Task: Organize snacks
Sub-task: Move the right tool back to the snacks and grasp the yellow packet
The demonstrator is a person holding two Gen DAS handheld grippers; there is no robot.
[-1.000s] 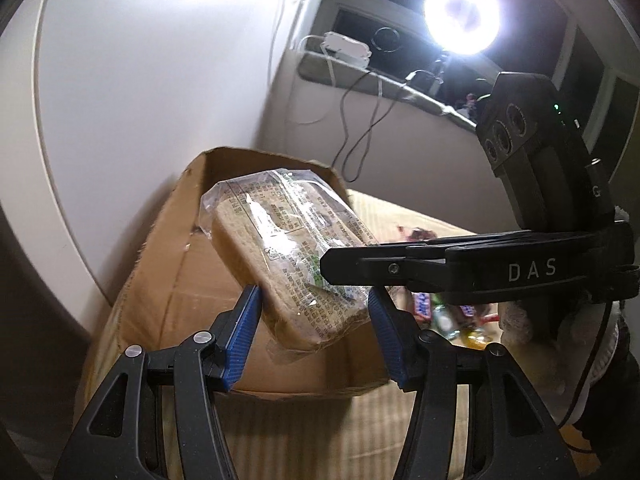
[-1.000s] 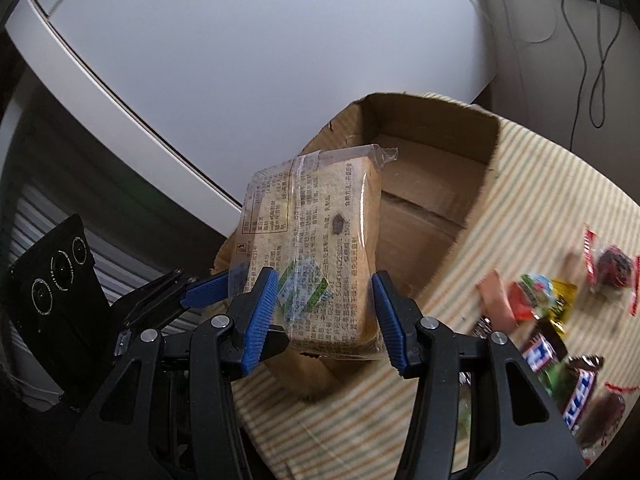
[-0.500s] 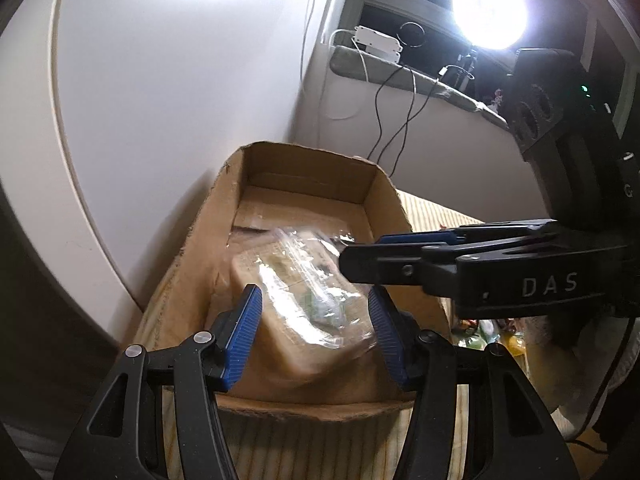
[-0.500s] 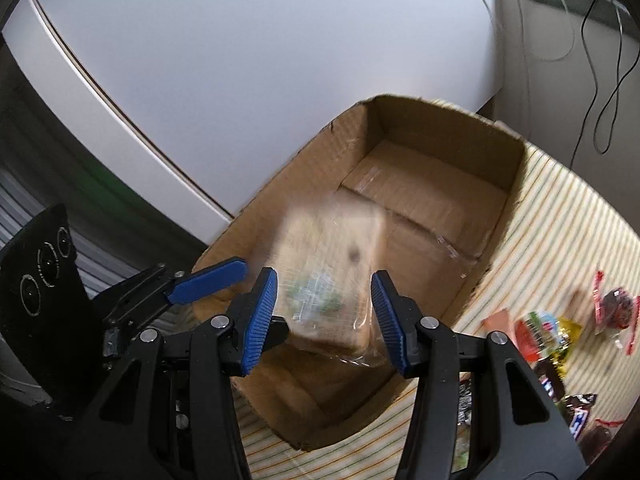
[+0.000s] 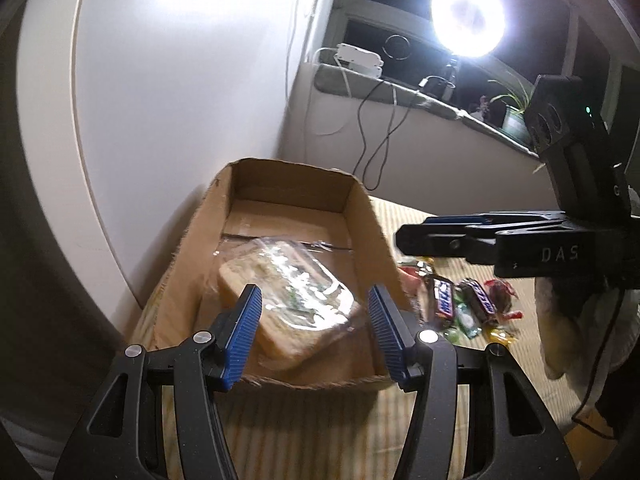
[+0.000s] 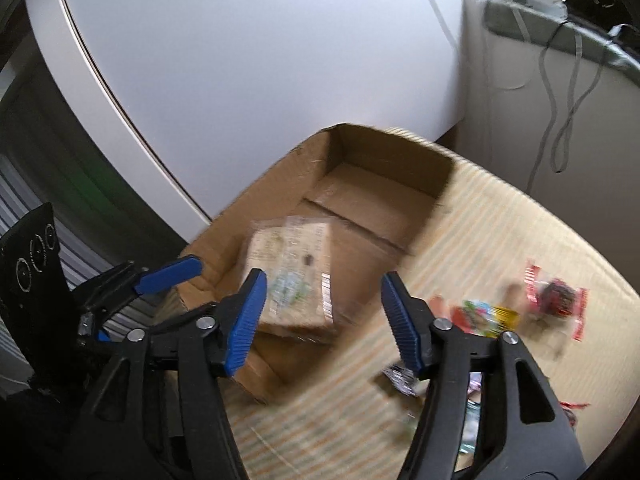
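Observation:
A clear-wrapped bread pack (image 5: pixel 292 304) (image 6: pixel 296 280) lies flat on the floor of an open cardboard box (image 5: pixel 362 208) (image 6: pixel 384 152). My left gripper (image 5: pixel 316 332) hovers over the box's near end. Its jaws are opening and the blue pads stand off the pack on either side. My right gripper (image 6: pixel 320 312) is above the box's right wall, jaws opening, with nothing pressed between them; the left wrist view catches it side-on (image 5: pixel 412 234). Loose wrapped candies and chocolate bars (image 5: pixel 460 300) (image 6: pixel 488 314) lie on the striped cloth (image 5: pixel 320 420) right of the box.
A white curved panel (image 5: pixel 160 100) stands close along the box's left side. Behind it is a sill with cables and a white adapter (image 5: pixel 360 56), plus a bright ring light (image 5: pixel 466 18). A gloved hand (image 5: pixel 560 320) holds the right gripper.
The bread pack, held up over the box by both grippers a second ago, came down and now rests inside it. Both sets of jaws widened off it, and the right gripper drew back to the right.

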